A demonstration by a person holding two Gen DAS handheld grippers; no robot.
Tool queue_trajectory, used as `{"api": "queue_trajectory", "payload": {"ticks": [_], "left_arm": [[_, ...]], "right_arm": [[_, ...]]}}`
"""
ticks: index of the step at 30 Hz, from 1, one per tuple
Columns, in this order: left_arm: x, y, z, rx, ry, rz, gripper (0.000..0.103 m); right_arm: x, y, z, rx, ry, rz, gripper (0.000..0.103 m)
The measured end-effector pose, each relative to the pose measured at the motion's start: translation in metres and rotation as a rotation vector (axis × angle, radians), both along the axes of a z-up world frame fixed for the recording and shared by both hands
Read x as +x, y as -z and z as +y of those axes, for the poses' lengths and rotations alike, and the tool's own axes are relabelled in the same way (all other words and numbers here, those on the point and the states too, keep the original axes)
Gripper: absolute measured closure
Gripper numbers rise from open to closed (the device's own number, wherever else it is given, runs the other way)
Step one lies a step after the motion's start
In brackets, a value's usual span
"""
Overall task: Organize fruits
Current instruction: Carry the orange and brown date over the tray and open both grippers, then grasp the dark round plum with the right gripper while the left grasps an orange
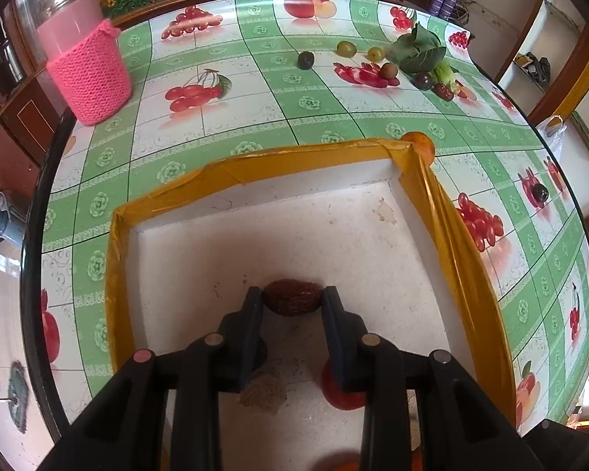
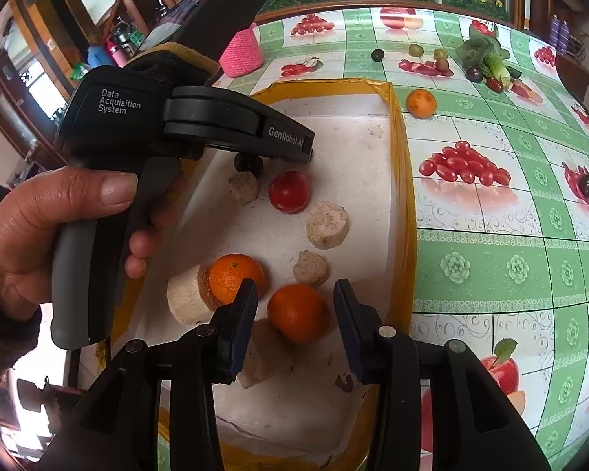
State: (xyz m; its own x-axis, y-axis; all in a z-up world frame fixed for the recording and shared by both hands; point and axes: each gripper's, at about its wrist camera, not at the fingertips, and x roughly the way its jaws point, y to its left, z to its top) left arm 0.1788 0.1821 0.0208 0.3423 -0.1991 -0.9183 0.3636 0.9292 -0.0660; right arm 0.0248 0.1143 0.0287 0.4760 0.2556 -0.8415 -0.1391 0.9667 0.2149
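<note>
Brown date [image 1: 291, 297] pinched between left gripper [image 1: 292, 302] over foam tray [image 1: 294, 180].

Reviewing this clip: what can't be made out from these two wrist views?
- Left wrist view: the red fruit and beige chunk in the foam tray are half hidden by the left gripper holding the brown date.
- Right wrist view: that date is hidden behind the left gripper's body.
- Both views: far fruits are too small to identify.

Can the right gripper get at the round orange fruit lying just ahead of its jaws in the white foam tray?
Probably yes. The right gripper is open, and the round orange fruit sits between its jaws with nothing over it. The beige foam block underneath and a second orange crowd the left side.
</note>
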Motion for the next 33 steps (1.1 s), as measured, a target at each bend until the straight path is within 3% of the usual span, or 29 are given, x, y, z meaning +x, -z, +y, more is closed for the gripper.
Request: {"api": "queue_trajectory", "payload": {"ticks": [4,8,17,24,33], "left_arm": [[-0.004,-0.001,-0.002,0.027,0.006,-0.011,0.069],[-0.009,-0.004,-0.003,0.049,0.003,-0.031,0.059],[-0.028,-0.014,-0.013,0.077,0.015,-0.068,0.048],[-0.047,-0.031,-0.038,0.082,0.059,-0.108,0.044],[-0.065,-0.057,-0.086,0.071,0.135,-0.147,0.04]], "right_arm": [[-0.004,-0.002,-0.003,0.013,0.003,-0.004,0.063],[-0.009,-0.004,-0.007,0.035,0.005,-0.008,0.062],[-0.028,-0.012,-0.022,0.067,0.005,-0.031,0.059],[-0.046,-0.023,-0.045,0.098,0.018,-0.065,0.057],[-0.043,-0.022,-0.134,0.1,0.18,-0.064,0.056]]}}
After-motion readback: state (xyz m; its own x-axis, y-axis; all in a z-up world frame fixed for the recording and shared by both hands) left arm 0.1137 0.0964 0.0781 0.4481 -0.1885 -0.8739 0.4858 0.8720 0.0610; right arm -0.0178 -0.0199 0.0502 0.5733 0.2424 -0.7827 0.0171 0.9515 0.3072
